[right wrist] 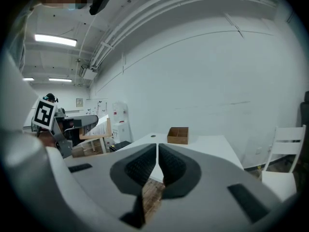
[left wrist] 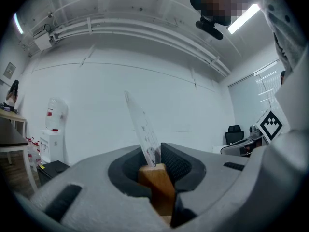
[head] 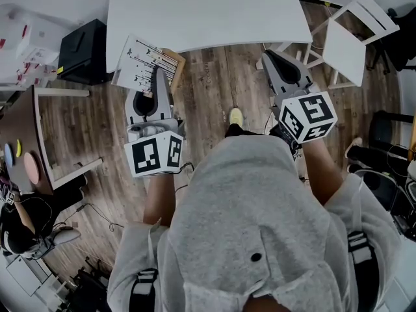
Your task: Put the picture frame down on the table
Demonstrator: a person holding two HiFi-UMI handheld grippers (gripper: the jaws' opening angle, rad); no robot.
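- My left gripper point(head: 158, 83) had its jaws clamped on the wooden edge of the picture frame point(head: 144, 62), held up at the desk's point(head: 214, 12) near left corner.
- My right gripper point(head: 278, 62) had its jaws pressed together on nothing.
- A wooden box point(right wrist: 177, 135) sat on the desk, with a white chair point(head: 356, 31) beside it.

Right gripper point(right wrist: 158, 146) with jaws closed together, nothing gripped.
Beyond the jaws a wooden box point(right wrist: 177, 135) is set on a white table point(right wrist: 207, 145); a picture frame point(right wrist: 99, 127) is seen to their left, a white chair point(right wrist: 285, 149) to their right.
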